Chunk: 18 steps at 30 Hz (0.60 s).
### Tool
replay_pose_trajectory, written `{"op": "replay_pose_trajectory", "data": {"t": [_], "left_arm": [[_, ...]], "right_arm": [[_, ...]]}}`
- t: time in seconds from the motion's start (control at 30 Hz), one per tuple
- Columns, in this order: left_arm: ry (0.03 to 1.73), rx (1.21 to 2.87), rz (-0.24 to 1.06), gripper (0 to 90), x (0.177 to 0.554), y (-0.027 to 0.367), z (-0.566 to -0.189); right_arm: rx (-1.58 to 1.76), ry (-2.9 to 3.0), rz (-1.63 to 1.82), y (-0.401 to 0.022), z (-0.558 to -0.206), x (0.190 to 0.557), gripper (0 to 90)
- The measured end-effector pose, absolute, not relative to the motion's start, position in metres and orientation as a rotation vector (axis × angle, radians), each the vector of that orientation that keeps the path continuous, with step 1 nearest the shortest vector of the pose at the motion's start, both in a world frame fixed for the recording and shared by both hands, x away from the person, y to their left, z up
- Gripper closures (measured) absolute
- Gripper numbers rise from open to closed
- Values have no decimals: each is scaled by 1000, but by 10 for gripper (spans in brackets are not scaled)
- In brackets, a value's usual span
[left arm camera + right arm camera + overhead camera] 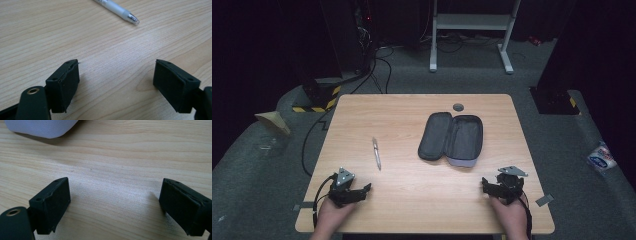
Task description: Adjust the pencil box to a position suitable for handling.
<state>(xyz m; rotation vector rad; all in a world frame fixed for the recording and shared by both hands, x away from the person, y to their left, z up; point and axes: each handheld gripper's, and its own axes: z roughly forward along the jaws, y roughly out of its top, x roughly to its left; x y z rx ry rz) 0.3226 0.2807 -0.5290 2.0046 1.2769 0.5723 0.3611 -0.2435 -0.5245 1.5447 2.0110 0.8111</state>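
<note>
Two claws rest at the near edge of the wooden counter, both spread wide and pinching nothing. The left claw sits at seven o'clock, the right claw at five. The pen lies untouched at nine o'clock from the unzipped pencil case, well apart. Judging by this, the packing has not begun: pen still out, case open.

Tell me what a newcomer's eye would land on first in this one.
Probably the dark pencil case, lying unzipped and spread open right of centre on the wooden table. Next comes the pen lying alone to its left, its tip pointing toward the near edge. At the near edge, the left claw and right claw rest apart at the two corners, both open with nothing between them.
</note>
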Motion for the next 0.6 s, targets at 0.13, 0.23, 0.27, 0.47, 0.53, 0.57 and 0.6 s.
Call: {"op": "replay_pose_trajectory", "data": {"t": [0.13, 0.23, 0.27, 0.47, 0.53, 0.57, 0.6], "left_arm": [[1275, 2005, 573, 212, 323, 281, -529], [1274, 2008, 572, 211, 323, 281, -529], [1274, 2006, 574, 212, 323, 281, -529], [1284, 1997, 579, 212, 323, 280, -529], [1295, 1992, 582, 212, 322, 278, -529], [1297, 1991, 583, 214, 322, 278, -529], [1301, 1989, 585, 215, 322, 278, -529]], "right_arm": [[1542, 2012, 811, -244, -525, 361, 96], [1542, 2012, 811, -244, -525, 361, 96], [1539, 2014, 811, -244, -525, 361, 95], [1545, 2014, 817, -244, -524, 361, 98], [1547, 2012, 818, -244, -524, 361, 99], [1544, 2013, 818, -244, -524, 361, 99], [1546, 2013, 818, -244, -524, 361, 100]]}}
